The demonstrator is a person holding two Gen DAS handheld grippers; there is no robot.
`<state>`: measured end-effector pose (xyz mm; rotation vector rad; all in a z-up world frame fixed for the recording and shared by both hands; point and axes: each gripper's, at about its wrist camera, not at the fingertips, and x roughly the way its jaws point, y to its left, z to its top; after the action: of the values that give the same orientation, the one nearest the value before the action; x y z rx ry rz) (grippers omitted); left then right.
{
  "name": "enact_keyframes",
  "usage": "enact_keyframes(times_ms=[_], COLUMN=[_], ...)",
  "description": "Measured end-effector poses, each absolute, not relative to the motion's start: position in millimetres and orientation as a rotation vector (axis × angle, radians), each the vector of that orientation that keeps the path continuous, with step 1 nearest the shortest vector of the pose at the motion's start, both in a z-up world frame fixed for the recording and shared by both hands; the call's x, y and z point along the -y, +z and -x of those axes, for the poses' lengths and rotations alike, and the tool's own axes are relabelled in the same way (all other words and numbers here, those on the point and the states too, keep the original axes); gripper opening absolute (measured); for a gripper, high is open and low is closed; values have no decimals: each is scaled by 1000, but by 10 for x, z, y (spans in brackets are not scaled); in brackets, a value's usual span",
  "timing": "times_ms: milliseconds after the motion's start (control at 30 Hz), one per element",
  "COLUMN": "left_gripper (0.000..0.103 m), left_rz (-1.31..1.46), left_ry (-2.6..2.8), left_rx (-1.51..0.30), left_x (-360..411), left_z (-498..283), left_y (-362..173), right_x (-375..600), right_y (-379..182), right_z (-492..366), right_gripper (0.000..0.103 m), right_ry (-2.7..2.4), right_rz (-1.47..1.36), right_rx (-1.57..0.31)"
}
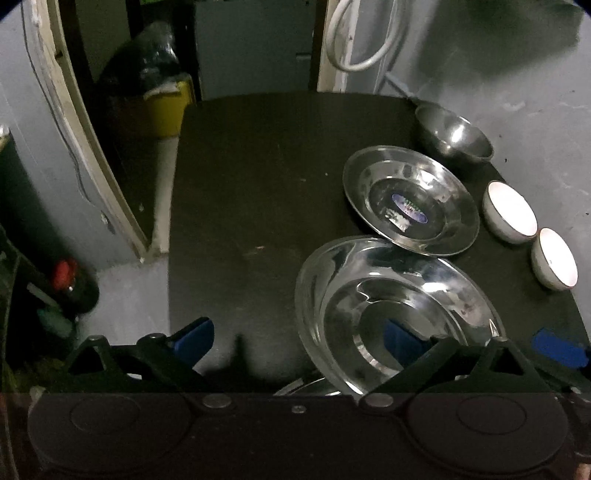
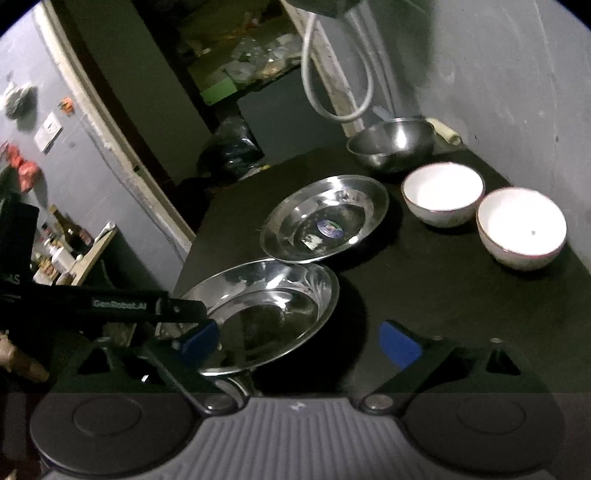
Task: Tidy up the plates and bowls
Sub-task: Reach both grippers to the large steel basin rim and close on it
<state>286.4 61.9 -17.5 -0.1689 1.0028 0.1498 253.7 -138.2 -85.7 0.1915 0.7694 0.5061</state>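
A steel plate (image 1: 399, 310) (image 2: 269, 306) lies near the front of the dark table (image 1: 258, 206) (image 2: 461, 302). A second steel plate with a blue sticker (image 1: 410, 203) (image 2: 325, 218) lies behind it, its rim overlapping the first. A steel bowl (image 1: 454, 134) (image 2: 391, 144) stands at the back. Two white bowls (image 1: 509, 210) (image 1: 554, 258) (image 2: 443, 194) (image 2: 521, 227) stand at the right. My left gripper (image 1: 299, 341) is open, its right finger over the near plate. My right gripper (image 2: 299, 341) is open, just right of the near plate.
Another plate edge (image 1: 306, 387) (image 2: 236, 384) peeks out under the near plate. A grey wall (image 2: 517, 92) bounds the table on the right. A white hose (image 1: 365, 33) hangs behind. A yellow bin (image 1: 166, 110) stands beyond the table's left edge.
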Motion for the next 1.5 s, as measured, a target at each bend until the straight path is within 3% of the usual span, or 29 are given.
enact_keyframes(times_ms=[167,233,367,533,667,733,867,1133,1500], left_gripper=[94,84,79,61,52,41,34,19,18], left_rz=[199,213,229,286,315,329,360,355,330], left_ry=[153,157,192,184,182,168,145,120,69], left_rx=[-1007,-1010,-1027,-1021,-1011,-1009,-1004,-988,-920], left_x=[-652,-662,-703,-777,-790,-782,-764,-736,-625], left_z=[-2926,-2944,-2965,-2948,-2925,-2920,-2907,-2881,-2588], left_y=[-211,-220,-245,-252,-258,-257,-251,-222,-26], right_x=[1370,1347,1326,1347,1361,1361,1357,1342,1411], right_y=[-911,-924,-940,-976,-1012,-1007,-988,-967,-865], right_z=[-2619,-2645,-2698,-2740,-2745,-2731,-2728,-2712,-2578], right_gripper=[82,78,65,54,43,40,32,26,23], right_ry=[490,479,471,455,443,438,432,408,409], right_rz=[-248,-252,-289,-354,-365,-365,-362,-330,-292], right_rx=[-802,-809,-830,-869,-883,-879,-871,-871,-871])
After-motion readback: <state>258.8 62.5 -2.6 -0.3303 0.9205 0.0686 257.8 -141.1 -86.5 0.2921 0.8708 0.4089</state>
